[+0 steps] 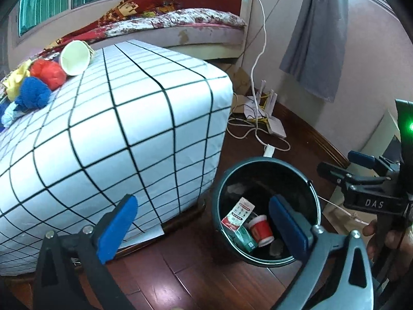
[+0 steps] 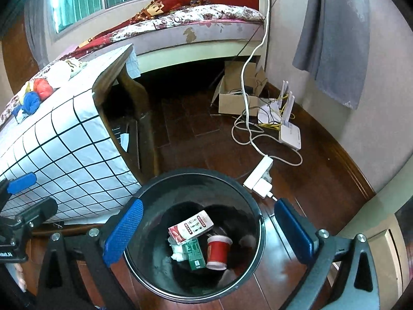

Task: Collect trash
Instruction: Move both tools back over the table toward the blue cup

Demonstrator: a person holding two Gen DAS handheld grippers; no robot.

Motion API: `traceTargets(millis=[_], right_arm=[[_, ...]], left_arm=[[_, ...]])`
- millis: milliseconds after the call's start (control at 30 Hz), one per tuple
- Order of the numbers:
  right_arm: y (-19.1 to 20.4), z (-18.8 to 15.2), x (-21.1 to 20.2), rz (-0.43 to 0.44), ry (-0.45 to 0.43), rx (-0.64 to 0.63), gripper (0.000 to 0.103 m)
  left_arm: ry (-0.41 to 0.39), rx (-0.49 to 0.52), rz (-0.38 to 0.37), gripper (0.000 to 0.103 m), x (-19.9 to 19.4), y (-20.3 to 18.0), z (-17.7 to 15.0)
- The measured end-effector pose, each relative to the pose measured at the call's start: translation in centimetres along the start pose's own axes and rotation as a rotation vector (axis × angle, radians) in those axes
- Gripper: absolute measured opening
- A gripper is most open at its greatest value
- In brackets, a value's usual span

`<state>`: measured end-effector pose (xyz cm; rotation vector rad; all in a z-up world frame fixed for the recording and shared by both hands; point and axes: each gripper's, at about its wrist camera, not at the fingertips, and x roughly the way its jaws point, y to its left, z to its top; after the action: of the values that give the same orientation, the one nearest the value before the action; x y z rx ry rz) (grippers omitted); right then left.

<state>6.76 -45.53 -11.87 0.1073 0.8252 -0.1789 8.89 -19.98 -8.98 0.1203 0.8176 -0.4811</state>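
Observation:
A dark round trash bin (image 1: 268, 166) (image 2: 196, 178) stands on the wood floor beside the grid-cloth table (image 1: 124, 129) (image 2: 64, 149). Inside lie a red-and-white carton (image 2: 192, 226), a green box (image 2: 193, 255), a red cup (image 2: 218, 252) and crumpled tissue (image 2: 178, 250). On the table's far left lie a white paper cup on its side (image 1: 74, 56), a red ball (image 1: 49, 73), blue (image 1: 33, 93) and yellow (image 1: 16, 80) wads. My left gripper (image 1: 204, 230) is open and empty, low between table and bin. My right gripper (image 2: 209, 230) is open and empty, right above the bin.
A power strip (image 2: 259, 178), white cables (image 2: 245, 129), a router (image 2: 290, 134) and a cardboard box (image 2: 237, 95) lie on the floor by the wall. A bed (image 2: 201, 28) stands behind the table. A grey curtain (image 2: 333, 33) hangs at right.

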Motion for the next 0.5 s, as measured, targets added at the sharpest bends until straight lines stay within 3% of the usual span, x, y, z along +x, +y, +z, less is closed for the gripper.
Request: traceTargets(millis=[500], right_arm=[[4.8,2.2,-2.5,-0.025,-0.074,-0.059,0.103]], left_arm=[[-0.090,-0.062,0.074,0.102,-4.2,4.5,1.4]])
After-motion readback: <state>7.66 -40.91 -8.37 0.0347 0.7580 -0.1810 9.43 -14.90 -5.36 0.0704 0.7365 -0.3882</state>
